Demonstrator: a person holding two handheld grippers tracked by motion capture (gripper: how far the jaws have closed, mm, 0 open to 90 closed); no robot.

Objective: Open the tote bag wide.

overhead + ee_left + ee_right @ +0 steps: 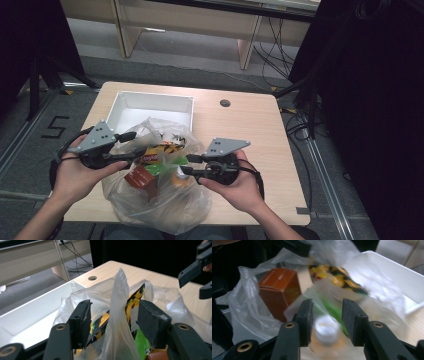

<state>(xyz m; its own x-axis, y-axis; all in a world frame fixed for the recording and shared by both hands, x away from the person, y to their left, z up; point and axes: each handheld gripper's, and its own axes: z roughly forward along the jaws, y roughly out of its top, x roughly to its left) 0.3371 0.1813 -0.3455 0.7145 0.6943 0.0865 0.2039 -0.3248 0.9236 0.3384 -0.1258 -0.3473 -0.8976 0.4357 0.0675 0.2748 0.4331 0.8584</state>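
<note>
Clear plastic bag [157,192], lower centre of the high view, on the near edge of the wooden table [250,130]; slack, mouth gathered upward.

Contents, all inside the bag: brown carton [139,177], centre-left; yellow-and-black snack packet [165,148], above it; green packet [162,167], middle; orange item with a white cap [325,331], blurred in the right gripper view, probably a bottle.

White tray [150,102], upper left of the table, just behind the bag; nothing seen in it.

Left gripper [131,146], left of the bag. Jaws spread, a raised fold of bag film standing between them in the left gripper view; pads appear clear of the film, not pinching.

Right gripper [189,165], right of the bag. Jaws parted, aimed at the bag's side; the white cap lies in line between them behind the film; contact cannot be told through the blur.

Progress, judged: early. Bag unopened in any useful sense, every item inside, tray unfilled. Remaining: spread the mouth, lift items out, presumably into the tray.
</note>
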